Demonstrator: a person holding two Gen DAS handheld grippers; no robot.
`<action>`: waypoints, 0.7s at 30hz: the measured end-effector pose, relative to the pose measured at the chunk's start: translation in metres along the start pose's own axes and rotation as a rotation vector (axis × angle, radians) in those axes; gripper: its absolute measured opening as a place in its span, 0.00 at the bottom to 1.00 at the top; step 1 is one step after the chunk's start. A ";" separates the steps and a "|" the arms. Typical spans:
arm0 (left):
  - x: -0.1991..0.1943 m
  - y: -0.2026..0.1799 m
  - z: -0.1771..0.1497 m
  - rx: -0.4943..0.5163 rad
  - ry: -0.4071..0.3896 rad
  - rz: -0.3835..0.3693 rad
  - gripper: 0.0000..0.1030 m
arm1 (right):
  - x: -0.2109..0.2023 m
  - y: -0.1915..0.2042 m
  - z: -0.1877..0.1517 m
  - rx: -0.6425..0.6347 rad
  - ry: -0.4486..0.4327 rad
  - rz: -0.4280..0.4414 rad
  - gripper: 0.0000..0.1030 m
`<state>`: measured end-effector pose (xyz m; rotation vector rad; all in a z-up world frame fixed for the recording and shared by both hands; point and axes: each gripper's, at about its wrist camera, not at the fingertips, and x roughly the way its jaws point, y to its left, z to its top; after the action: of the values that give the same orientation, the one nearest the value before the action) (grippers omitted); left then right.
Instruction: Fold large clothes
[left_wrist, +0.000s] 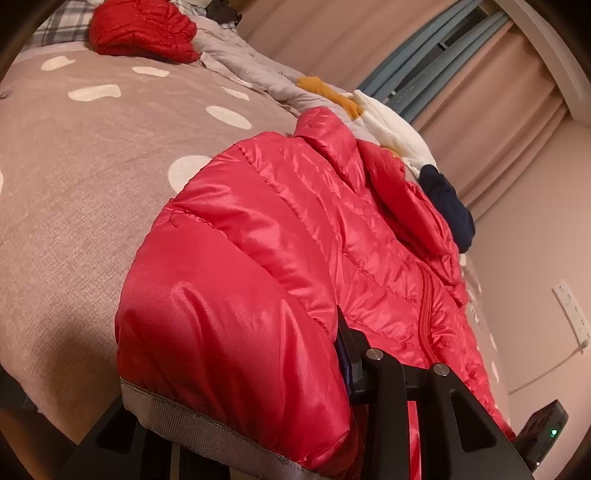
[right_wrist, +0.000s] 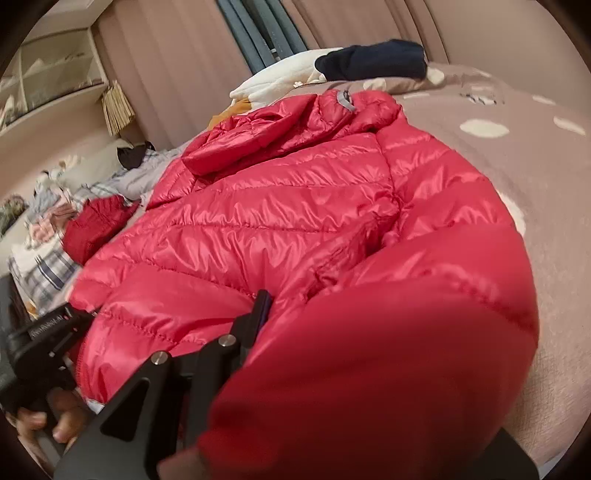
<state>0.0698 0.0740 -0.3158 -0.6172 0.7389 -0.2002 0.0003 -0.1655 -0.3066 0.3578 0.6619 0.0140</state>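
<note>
A shiny red quilted puffer jacket (left_wrist: 295, 229) with a hood lies spread on the bed; it also shows in the right wrist view (right_wrist: 277, 221). My left gripper (left_wrist: 332, 354) is shut on a red sleeve with a grey cuff (left_wrist: 192, 424), which drapes over the fingers and hides the left one. My right gripper (right_wrist: 280, 325) is shut on the other sleeve (right_wrist: 388, 350), which bulges over and hides its right finger. The left gripper and the hand holding it show in the right wrist view (right_wrist: 44, 354).
The bed has a taupe cover with white spots (left_wrist: 92, 166). A second red garment (left_wrist: 144, 29), a grey one (left_wrist: 240, 62), a white-and-orange one (left_wrist: 384, 118) and a navy one (left_wrist: 450, 210) lie along the far side. Curtains (left_wrist: 480, 92) and a wall stand behind.
</note>
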 end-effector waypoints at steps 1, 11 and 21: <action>0.000 -0.001 0.000 -0.001 0.000 0.000 0.36 | 0.001 0.001 0.000 -0.009 -0.002 -0.008 0.21; -0.001 0.000 -0.001 0.002 -0.001 0.001 0.36 | 0.003 -0.001 0.002 -0.019 -0.004 -0.018 0.21; 0.004 -0.022 0.000 0.115 -0.015 0.152 0.33 | 0.004 0.004 0.007 -0.018 0.044 -0.020 0.20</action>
<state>0.0736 0.0545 -0.3046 -0.4508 0.7509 -0.0974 0.0083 -0.1633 -0.3029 0.3345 0.7081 0.0086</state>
